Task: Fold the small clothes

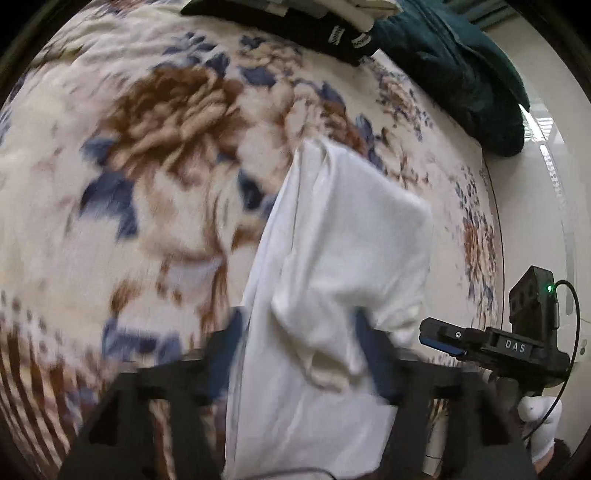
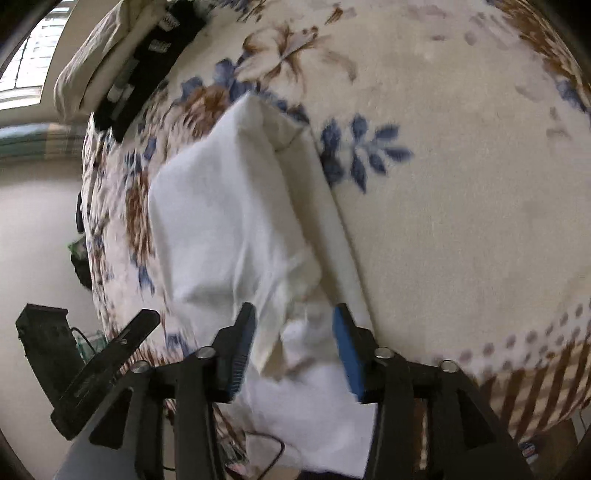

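Already the white garment (image 2: pixel 229 221) lies folded over itself on the floral blanket (image 2: pixel 461 166), one layer doubled on top of another with a narrow band showing along its right edge. Both claws stand apart over its near end. The right claw (image 2: pixel 293 347) has its blue pads spread with loose cloth between them, not pinched. The left claw (image 1: pixel 299 354) is likewise parted around a rumpled bunch of fabric, blurred, with no pad pressing on it that I can see. So one fold looks laid down and let go. What remains, by my reading, is to tidy the crumpled near edge, perhaps make another fold to bring it smaller, then set it aside. Other clothes wait at the far side of the bed: dark socks (image 1: pixel 332 33) and a teal garment (image 1: pixel 461 74), so the job is only partway through.
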`<state>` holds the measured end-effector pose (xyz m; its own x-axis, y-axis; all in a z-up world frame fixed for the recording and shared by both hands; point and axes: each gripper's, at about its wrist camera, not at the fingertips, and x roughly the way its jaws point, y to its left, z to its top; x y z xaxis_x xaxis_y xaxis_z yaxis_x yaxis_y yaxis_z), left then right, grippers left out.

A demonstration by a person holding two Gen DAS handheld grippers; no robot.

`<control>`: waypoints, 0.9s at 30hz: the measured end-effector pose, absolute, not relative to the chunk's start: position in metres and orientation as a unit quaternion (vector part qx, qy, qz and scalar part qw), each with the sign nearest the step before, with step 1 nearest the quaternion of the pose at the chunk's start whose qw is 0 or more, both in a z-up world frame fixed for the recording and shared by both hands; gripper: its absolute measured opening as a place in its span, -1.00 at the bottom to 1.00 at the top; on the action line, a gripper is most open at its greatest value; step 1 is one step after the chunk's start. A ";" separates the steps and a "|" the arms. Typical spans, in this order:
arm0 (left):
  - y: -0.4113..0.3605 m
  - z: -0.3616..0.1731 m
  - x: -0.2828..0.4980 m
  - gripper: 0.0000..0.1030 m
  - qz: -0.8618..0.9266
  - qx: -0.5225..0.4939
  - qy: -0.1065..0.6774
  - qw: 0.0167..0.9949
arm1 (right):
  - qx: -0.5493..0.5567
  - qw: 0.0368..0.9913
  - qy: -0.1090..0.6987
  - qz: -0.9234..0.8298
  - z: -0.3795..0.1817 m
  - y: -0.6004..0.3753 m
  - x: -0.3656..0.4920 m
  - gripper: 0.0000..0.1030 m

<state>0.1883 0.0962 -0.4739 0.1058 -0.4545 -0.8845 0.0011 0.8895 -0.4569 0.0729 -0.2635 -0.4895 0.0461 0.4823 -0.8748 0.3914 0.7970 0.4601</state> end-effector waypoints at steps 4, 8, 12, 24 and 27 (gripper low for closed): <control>0.108 -0.469 0.148 0.37 -0.118 -0.174 0.658 0.723 | 0.305 0.637 0.708 0.033 -0.487 -0.264 0.034 0.03; 0.118 -0.473 0.106 0.37 -0.109 -0.196 0.674 0.704 | 0.306 0.616 0.725 0.025 -0.494 -0.264 -0.017 0.03; 0.122 -0.493 0.071 0.37 -0.101 -0.209 0.699 0.676 | 0.318 0.595 0.738 0.015 -0.506 -0.269 -0.061 0.03; 0.098 -0.538 0.014 0.32 -0.124 -0.175 0.725 0.654 | 0.375 0.554 0.742 0.034 -0.561 -0.276 -0.132 0.03; 0.099 -0.535 0.008 -0.64 -0.124 -0.170 0.719 0.662 | 0.380 0.554 0.739 0.052 -0.566 -0.268 -0.140 -0.04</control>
